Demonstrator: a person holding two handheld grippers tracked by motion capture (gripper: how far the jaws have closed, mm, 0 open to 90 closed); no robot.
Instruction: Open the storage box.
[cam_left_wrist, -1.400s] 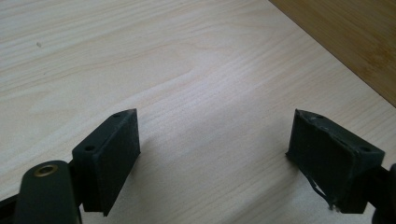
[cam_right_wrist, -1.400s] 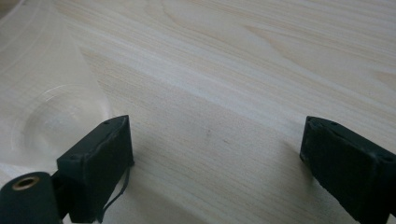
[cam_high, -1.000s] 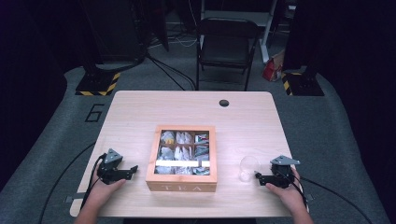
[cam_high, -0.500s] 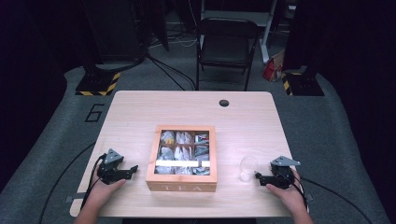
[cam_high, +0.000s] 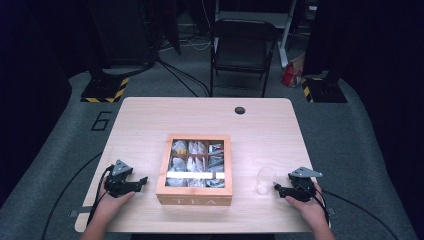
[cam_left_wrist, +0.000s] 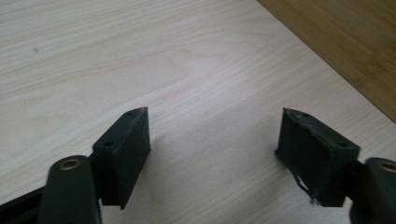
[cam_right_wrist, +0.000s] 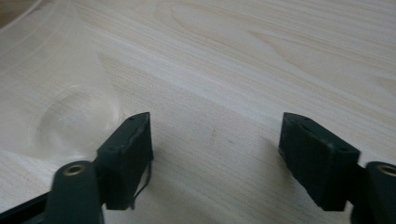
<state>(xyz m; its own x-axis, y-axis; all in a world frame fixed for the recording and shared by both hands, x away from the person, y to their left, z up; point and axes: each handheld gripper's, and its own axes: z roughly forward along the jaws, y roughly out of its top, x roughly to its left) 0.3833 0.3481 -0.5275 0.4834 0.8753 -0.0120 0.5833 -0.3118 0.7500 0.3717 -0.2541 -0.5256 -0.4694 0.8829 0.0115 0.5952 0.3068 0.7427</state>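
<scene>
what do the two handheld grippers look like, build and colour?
Both match: the left gripper and right gripper have black bodies, each topped by a grey three-cornered plate and trailing a black cable. Up close, the fingers are blocky matte-black pads with small screw holes, mounted on arms with a brass-coloured rivet. The right gripper's pads look scuffed at the edges. Forearms are bare; no sleeves show.

Both forearms come in from the near edge. The left hand (cam_high: 112, 197) holds the left gripper (cam_high: 141, 181), jaws spread wide and level. The right hand (cam_high: 307, 202) holds the right gripper (cam_high: 276, 188), jaws equally wide apart, empty.
</scene>
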